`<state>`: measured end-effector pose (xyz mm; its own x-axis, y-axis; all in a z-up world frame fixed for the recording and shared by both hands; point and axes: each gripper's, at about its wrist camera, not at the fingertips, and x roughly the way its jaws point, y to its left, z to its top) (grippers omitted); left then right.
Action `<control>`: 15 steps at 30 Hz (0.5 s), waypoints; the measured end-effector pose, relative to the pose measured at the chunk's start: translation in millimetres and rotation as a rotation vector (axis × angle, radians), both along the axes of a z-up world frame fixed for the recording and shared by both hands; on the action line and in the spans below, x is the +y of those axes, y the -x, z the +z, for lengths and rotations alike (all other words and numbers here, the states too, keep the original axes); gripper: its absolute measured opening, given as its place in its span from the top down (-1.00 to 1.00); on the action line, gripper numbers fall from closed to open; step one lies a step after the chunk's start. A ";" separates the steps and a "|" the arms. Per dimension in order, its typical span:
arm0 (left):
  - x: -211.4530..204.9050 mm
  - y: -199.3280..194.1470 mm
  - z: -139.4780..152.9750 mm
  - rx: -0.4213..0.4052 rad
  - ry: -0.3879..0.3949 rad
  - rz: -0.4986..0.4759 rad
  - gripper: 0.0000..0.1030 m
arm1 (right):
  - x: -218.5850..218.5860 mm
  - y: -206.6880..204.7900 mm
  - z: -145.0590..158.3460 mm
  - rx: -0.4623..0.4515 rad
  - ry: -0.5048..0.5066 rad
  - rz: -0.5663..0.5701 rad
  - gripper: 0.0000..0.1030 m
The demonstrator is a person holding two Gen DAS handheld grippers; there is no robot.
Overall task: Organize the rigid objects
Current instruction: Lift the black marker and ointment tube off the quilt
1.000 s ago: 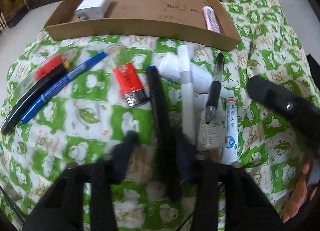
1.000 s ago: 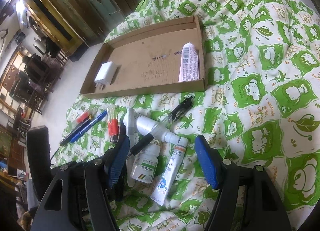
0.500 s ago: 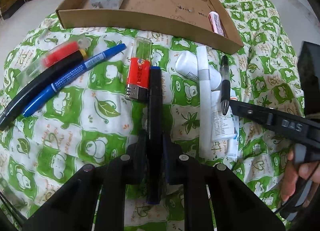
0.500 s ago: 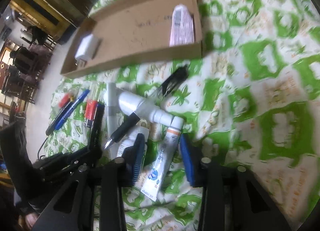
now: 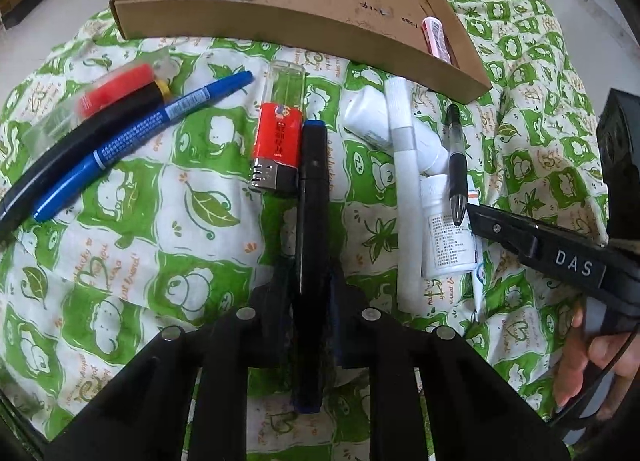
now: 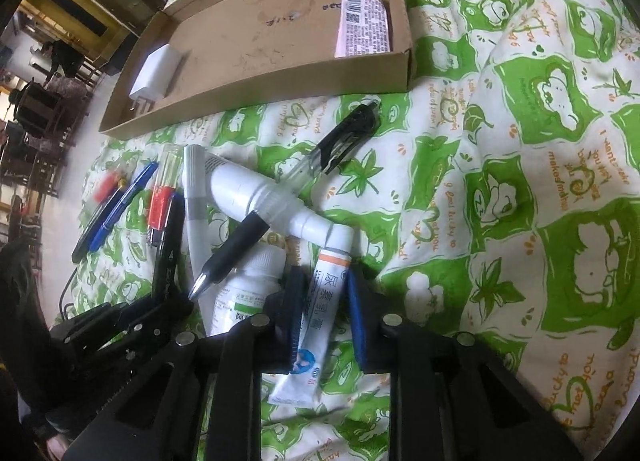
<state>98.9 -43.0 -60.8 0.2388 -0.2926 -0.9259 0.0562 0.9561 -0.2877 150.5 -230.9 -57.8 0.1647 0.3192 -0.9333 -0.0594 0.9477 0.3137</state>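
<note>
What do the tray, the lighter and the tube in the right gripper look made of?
Tray: brown cardboard, matte, with scuffed, pen-marked floor and folded walls.
Lighter: likely plastic, see-through clear upper body, glossy red label, shiny metal-looking cap.
Tube: looks like soft plastic or laminate, glossy white, printed, with a flat crimped end; the right gripper straddles it.

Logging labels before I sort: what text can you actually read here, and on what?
"DAS": white letters on the black right claw.
"尿素乳膏": white ointment tube between the right claw's fingers.
Unreadable: red lighter's characters, blue pen's print, white pill bottle's label, pink tube's print.
</note>
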 end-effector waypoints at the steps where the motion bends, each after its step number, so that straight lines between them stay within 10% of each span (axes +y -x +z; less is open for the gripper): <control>1: 0.8 -0.4 -0.3 0.003 0.005 0.001 0.71 | 2.0 2.2 1.2 -0.006 0.001 0.003 0.70; 15: -5.3 -4.4 4.0 -0.041 -0.021 0.022 0.71 | 13.7 2.0 -4.1 -0.004 0.028 0.023 0.72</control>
<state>103.2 -48.3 -56.7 0.2831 -0.2674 -0.9211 0.0461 0.9630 -0.2654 148.5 -217.2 -62.0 0.1616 0.2964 -0.9413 -0.0822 0.9546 0.2864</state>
